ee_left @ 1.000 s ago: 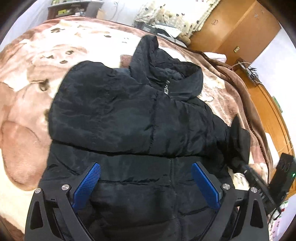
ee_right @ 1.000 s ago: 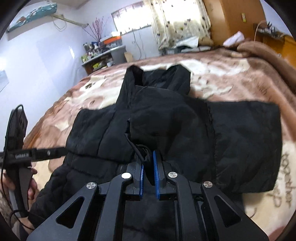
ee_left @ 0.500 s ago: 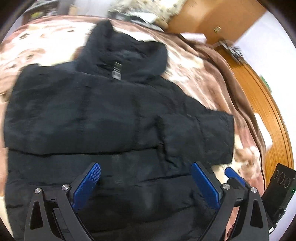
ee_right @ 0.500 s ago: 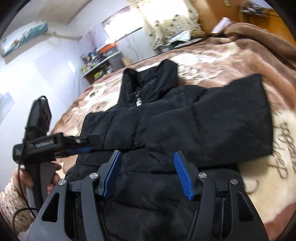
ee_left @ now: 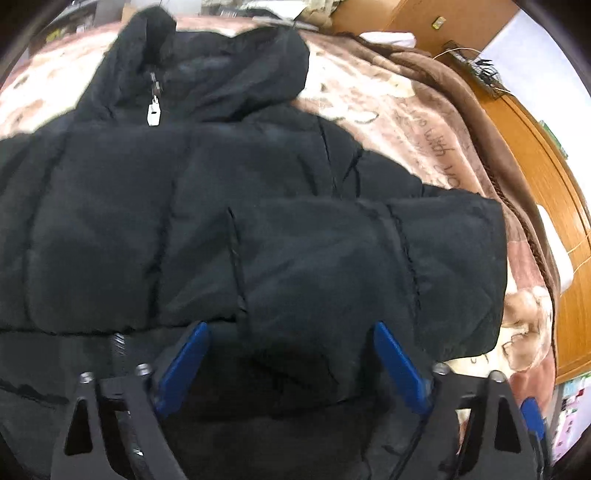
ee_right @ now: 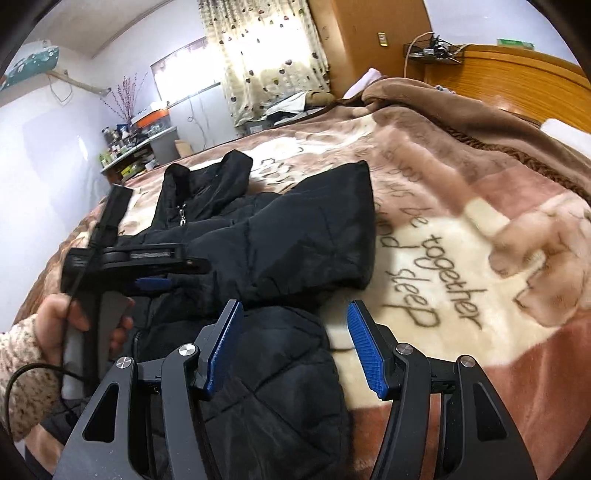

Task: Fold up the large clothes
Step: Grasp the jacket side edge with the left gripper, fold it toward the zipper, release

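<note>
A black puffer jacket (ee_left: pixel 207 229) lies front up on the bed, its zip pull (ee_left: pixel 154 110) near the collar. One sleeve (ee_left: pixel 369 258) is folded across its chest. My left gripper (ee_left: pixel 290 328) hovers low over that sleeve's cuff end; its jaws are closing, with the fabric under and between the blue pads (ee_left: pixel 397 362), which do not press on it. My right gripper (ee_right: pixel 294 308) stands open over the jacket's (ee_right: pixel 288 236) lower right edge, nothing gripped. In the right wrist view the left gripper (ee_right: pixel 147 266) is over the jacket, held by a hand (ee_right: pixel 74 321).
A brown and cream fleece blanket (ee_right: pixel 461 258) with lettering covers the bed. A wooden headboard (ee_right: pixel 517 81) and wardrobe (ee_left: pixel 424 22) stand to the right. A cluttered shelf (ee_right: pixel 136 147) and a curtained window (ee_right: pixel 266 62) are at the far wall. A cable (ee_right: pixel 33 373) trails from the left handle.
My right gripper let go of the sleeve, opened and swung right toward the jacket's edge. My left gripper moved right and lower over the folded sleeve, its jaws narrower than before.
</note>
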The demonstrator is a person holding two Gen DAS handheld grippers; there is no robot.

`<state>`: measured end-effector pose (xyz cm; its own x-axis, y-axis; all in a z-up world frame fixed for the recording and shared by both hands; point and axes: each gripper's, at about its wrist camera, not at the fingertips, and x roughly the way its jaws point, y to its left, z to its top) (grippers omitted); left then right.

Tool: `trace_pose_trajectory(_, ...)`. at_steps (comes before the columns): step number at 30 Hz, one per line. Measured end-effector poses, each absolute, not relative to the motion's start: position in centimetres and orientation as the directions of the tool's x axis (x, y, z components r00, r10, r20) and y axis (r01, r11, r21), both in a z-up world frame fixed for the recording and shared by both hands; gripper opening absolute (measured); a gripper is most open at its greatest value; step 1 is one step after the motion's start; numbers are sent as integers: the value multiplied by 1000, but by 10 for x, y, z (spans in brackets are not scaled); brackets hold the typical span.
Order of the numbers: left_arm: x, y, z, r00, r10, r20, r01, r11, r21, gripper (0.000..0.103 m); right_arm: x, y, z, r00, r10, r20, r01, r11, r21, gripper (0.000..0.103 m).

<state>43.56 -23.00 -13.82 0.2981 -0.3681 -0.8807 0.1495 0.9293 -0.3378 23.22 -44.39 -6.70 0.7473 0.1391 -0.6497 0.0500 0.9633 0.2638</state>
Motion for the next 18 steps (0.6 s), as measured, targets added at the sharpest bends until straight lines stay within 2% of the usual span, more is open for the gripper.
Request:
trace_pose_trajectory(2, 435, -234, -141, 303, -356, -884, 151, 934, -324, 78, 233, -446, -71, 743, 136, -656, 63, 961, 271, 59)
trace_pose_trajectory(3, 434, -235, -141, 312, -343, -886, 157, 938, -308, 71, 234, -447, -72, 741, 135, -658, 70, 959, 276, 59)
trace_pose_trajectory(5, 434, -239, -141, 315, -331, -890, 179, 941, -286, 56, 232, -449, -75, 740, 134, -659, 78, 956, 283, 59)
trace_pose_trajectory(7, 435, -239, -139, 317, -331, -889, 196, 940, -280, 33, 230, -449, -76, 739, 139, -659, 81, 953, 292, 59)
trace_pose_trajectory(9, 436, -236, -135, 319, -347, -882, 203, 934, -293, 18, 228, -446, -76, 739, 137, -659, 75, 956, 283, 59)
trace_pose_trajectory(13, 434, -226, -123, 337, -380, -861, 206, 923, -326, 8, 229, -441, -71, 738, 132, -662, 74, 959, 273, 59)
trace_pose_trajectory(18, 423, -209, -96, 372, -432, -821, 225, 901, -372, 7, 230, -436, -59, 751, 122, -649, 70, 962, 262, 59)
